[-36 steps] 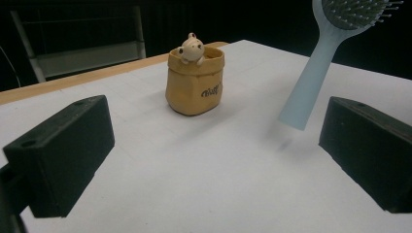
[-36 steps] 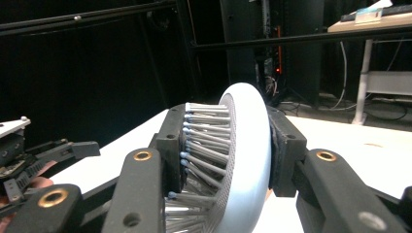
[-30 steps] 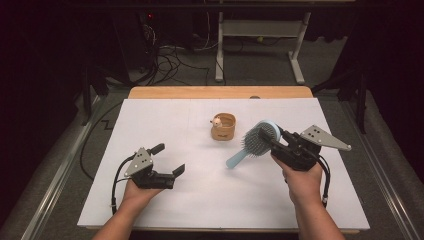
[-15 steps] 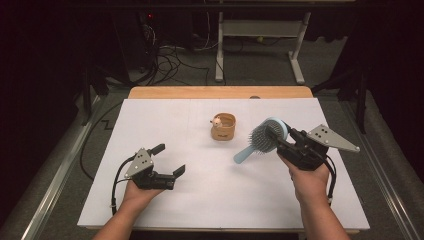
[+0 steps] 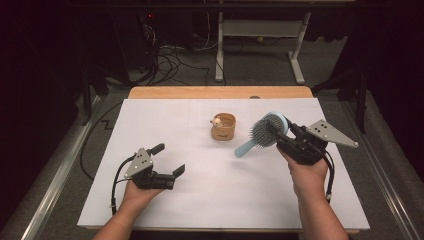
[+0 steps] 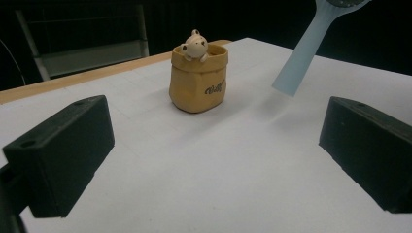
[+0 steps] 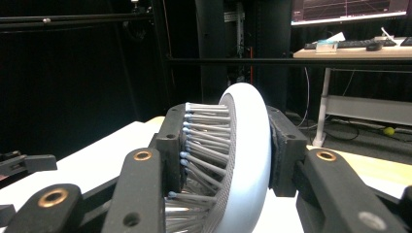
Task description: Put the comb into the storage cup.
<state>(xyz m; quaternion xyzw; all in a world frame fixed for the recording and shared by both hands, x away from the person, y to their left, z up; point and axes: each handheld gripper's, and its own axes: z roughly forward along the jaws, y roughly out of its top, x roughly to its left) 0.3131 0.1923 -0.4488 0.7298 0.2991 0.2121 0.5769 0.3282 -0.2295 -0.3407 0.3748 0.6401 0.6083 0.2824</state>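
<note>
While the right hand-held gripper (image 5: 278, 134) is clamped on the head of the light blue hairbrush (image 5: 262, 133), holding it up off the white surface (image 5: 210, 190) just right of the little tan pot (image 5: 223, 127), the left hand-held gripper (image 5: 169, 161) rests low with jaws wide apart, holding nothing.

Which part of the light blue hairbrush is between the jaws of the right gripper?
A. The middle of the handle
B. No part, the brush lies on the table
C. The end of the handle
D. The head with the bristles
D: the right gripper is shut on the hairbrush at its head, one jaw on the bristles and one on the back, while the handle hangs free.
</note>
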